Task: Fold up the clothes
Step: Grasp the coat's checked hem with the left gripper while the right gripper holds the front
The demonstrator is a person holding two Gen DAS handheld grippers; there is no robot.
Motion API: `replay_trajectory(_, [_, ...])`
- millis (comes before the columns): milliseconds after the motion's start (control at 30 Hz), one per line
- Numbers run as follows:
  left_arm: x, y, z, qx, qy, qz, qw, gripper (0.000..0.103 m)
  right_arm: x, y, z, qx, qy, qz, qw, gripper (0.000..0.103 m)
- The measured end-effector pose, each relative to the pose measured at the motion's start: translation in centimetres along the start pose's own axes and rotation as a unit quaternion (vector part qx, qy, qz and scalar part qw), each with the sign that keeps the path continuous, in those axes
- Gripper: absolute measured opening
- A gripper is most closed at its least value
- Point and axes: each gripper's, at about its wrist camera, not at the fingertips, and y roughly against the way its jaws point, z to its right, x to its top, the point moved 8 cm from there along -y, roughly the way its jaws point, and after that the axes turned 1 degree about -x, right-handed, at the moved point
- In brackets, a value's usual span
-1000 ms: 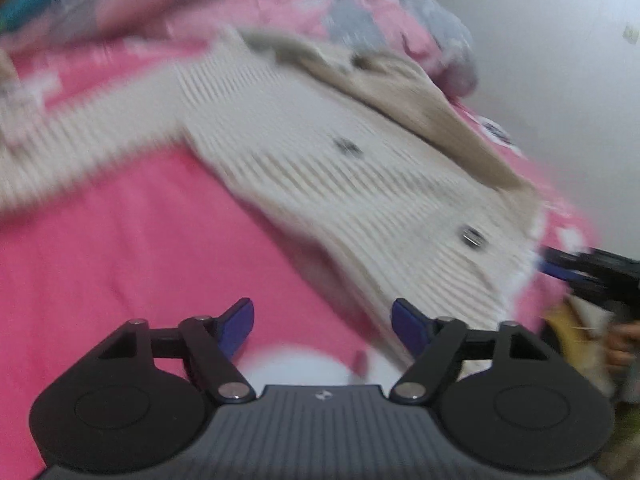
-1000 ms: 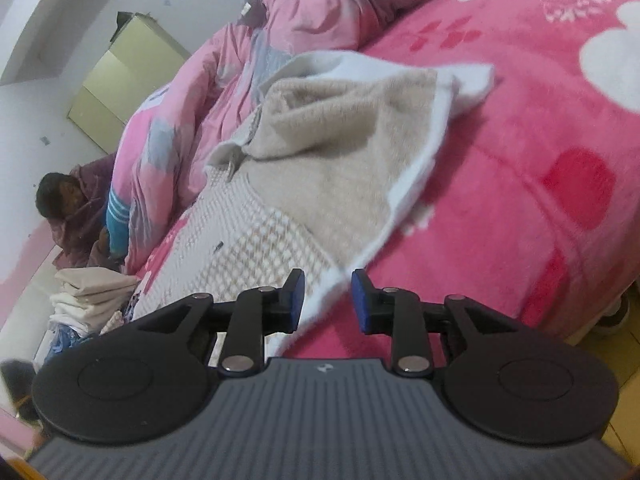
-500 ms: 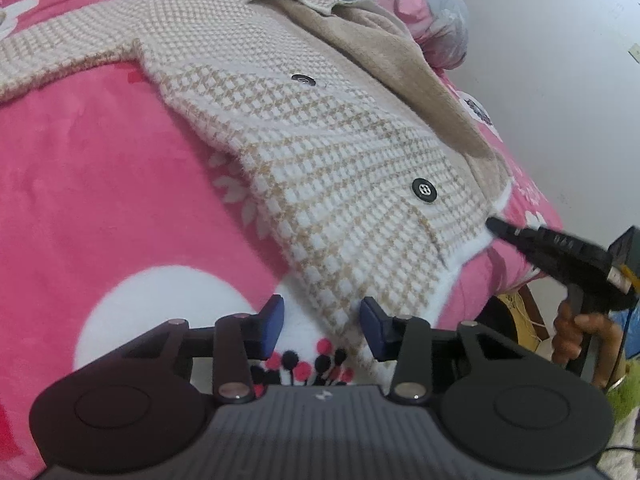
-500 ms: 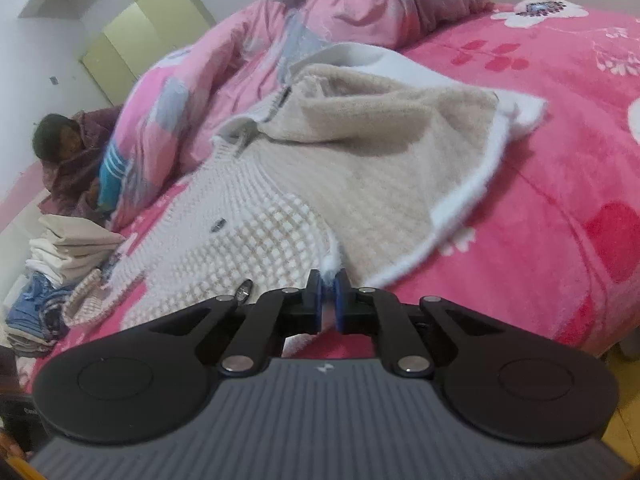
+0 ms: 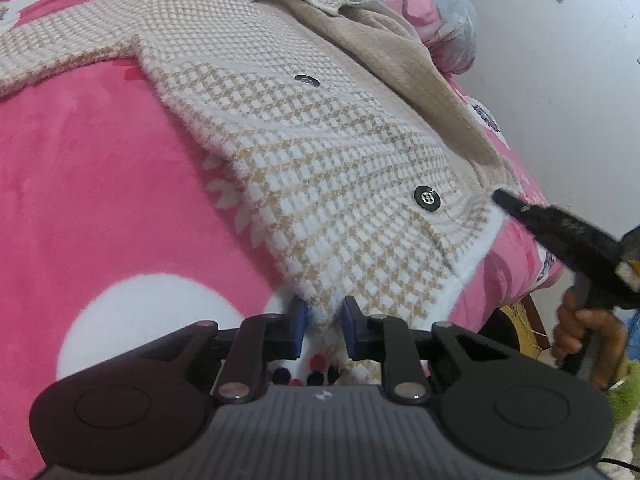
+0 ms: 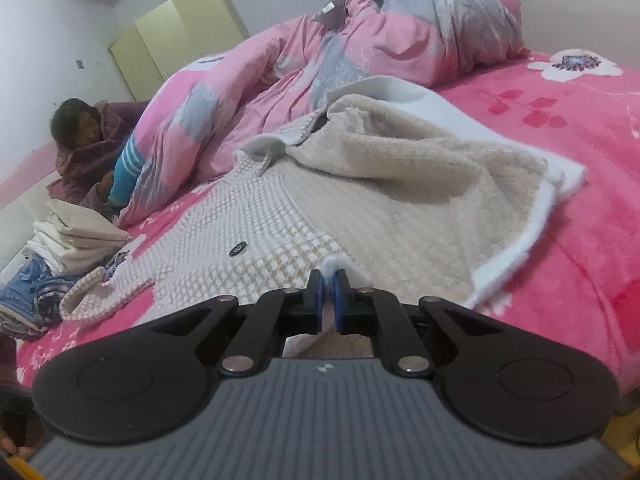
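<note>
Two grippers at the near hem of one beige-and-white houndstooth knit jacket (image 5: 328, 152), spread front-up across a fuzzy pink bedspread with white flower prints (image 5: 100, 184). Left gripper (image 5: 323, 330) low at the hem's corner, blue-padded fingers (image 5: 298, 326) parted by a narrow gap, fluffy white edge lying between them; not pressed together, and whether either pad touches the cloth hard to tell. Right gripper (image 6: 328, 306) further along the same hem, blue pads drawn tight on a small tuft of the white trim (image 6: 335, 261), pinched upright between them. Front panel folded back on the far side, plain beige fleece lining (image 6: 420, 200) facing up. Two dark round buttons (image 5: 427, 199) down the closed front. Rumpled pink-and-grey quilt (image 6: 360, 52) heaped beyond the collar. Stack of folded pale cloths (image 6: 76, 236) off the bed's far edge.
</note>
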Motion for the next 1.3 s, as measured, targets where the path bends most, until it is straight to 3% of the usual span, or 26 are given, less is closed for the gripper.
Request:
replay_trajectory(200, [-0.9,0.3,1.1,-0.008,-0.020,-0.007,0.9997,0.034,-2.7,-0.7,3.2,-0.019,-0.051,-0.018,0.998,0.004])
replay_trajectory(300, [-1.1,-0.3,2.0,0.004,-0.035,-0.004,0.9994,0.033,-3.2,-0.7,3.8,-0.014,-0.070,-0.016,0.997,0.004])
replay_trajectory(400, [-1.2,-0.4,2.4,0.025,-0.042,0.003,0.9988,0.008,-3.4,-1.0,3.8,-0.011,-0.077,-0.016,0.997,0.004])
replay_trajectory(500, [-1.0,0.9,2.2,-0.012,0.015,-0.006,0.9998,0.006,-3.0,-0.6,3.5,-0.012,-0.071,-0.011,0.997,0.004])
replay_trajectory(600, [-0.7,1.6,1.4,-0.066,0.081,-0.021,0.9943,0.006,-2.7,-0.2,3.3,-0.017,-0.059,-0.006,0.998,0.004])
replay_trajectory(700, [-1.0,0.5,0.5,-0.082,0.095,-0.033,0.9915,0.009,-2.9,-0.4,3.6,-0.019,-0.062,-0.012,0.998,0.004])
replay_trajectory(800, [-1.9,-0.3,1.3,-0.082,0.063,-0.036,0.9940,0.028,-3.2,-0.8,4.1,-0.015,-0.079,-0.016,0.997,0.004])
replay_trajectory(900, [-2.7,-1.2,2.2,-0.076,0.036,-0.038,0.9957,0.031,-3.2,-0.8,4.2,-0.012,-0.084,-0.016,0.996,0.005])
replay_trajectory(967, [-2.8,-1.7,2.5,-0.067,0.028,-0.036,0.9967,0.023,-3.1,-0.8,4.2,-0.011,-0.084,-0.017,0.996,0.005])
replay_trajectory(1000, [-2.8,-1.8,2.6,-0.062,0.025,-0.035,0.9971,0.009,-3.1,-0.8,4.2,-0.010,-0.084,-0.017,0.996,0.005])
replay_trajectory(1233, [-2.5,-0.7,2.4,-0.069,0.044,-0.046,0.9956,0.006,-1.5,0.2,3.0,-0.005,-0.045,0.004,0.999,0.005])
replay_trajectory(1300, [-3.0,-1.7,1.7,-0.062,0.051,-0.058,0.9951,0.006,-1.7,-0.4,3.3,-0.013,-0.040,-0.008,0.999,0.005])
